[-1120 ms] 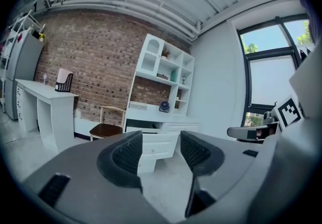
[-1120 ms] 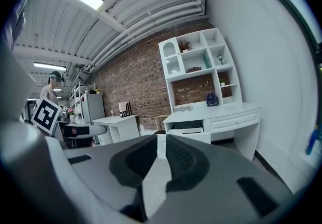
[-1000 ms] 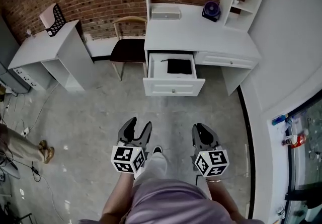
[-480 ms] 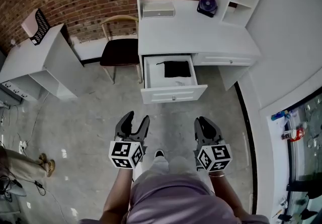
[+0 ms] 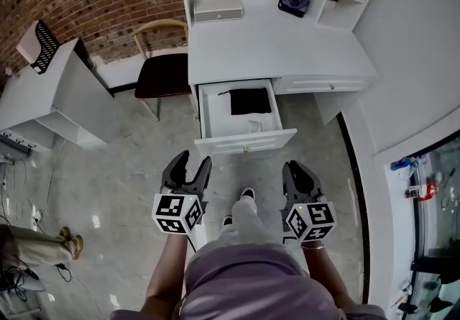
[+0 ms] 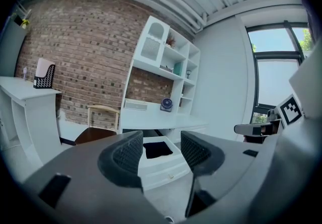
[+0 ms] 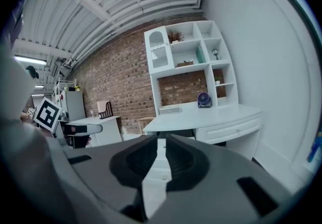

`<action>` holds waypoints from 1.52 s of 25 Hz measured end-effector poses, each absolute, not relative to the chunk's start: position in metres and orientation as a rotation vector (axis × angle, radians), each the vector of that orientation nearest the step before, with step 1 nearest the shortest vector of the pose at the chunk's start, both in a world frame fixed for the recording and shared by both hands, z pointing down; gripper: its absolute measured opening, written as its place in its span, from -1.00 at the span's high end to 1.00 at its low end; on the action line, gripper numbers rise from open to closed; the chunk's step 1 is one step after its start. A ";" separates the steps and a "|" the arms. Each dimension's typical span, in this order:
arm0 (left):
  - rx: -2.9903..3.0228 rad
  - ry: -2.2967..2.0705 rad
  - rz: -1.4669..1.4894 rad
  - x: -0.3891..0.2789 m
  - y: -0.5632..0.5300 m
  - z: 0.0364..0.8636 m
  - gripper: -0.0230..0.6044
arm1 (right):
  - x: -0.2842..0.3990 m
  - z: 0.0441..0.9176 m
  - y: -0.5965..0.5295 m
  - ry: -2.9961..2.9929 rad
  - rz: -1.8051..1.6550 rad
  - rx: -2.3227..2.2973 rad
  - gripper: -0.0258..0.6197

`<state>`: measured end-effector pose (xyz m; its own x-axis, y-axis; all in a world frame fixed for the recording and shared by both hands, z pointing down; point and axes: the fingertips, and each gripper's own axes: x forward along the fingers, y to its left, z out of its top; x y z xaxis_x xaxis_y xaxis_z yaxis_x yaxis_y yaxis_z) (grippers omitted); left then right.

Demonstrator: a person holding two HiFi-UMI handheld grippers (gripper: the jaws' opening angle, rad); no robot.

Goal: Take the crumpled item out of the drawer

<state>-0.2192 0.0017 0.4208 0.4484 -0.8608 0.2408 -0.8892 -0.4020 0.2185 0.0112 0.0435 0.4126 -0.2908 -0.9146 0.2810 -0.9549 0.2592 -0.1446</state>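
- I am holding the left gripper (image 5: 192, 162) with its fingers spread, empty.
- I am holding the right gripper (image 5: 295, 167) with its fingers nearly closed, empty.
- The black crumpled item (image 5: 250, 101) is lying in the open drawer (image 5: 244, 143), far ahead.

2 forearms reach forward at lower centre of the head view. Left gripper (image 5: 192, 162) gapes empty; right gripper (image 5: 297, 167) jaws pressed together.

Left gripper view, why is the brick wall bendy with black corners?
Left gripper view: the wide-angle lens bows the brick wall and darkens the corners; the left tongs loom huge. Right gripper view: the same bowing and dark rim. Head view: the desk edges curve, light is even.
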 end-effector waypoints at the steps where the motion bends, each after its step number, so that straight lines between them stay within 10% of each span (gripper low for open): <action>1: 2.387 -1.495 0.133 -0.216 -0.008 0.423 0.21 | 0.016 0.413 0.033 -2.379 0.431 1.784 0.79; 38: 2.533 -1.028 0.533 -0.074 -0.254 0.488 0.18 | 0.116 0.410 -0.153 -2.199 0.523 2.100 0.79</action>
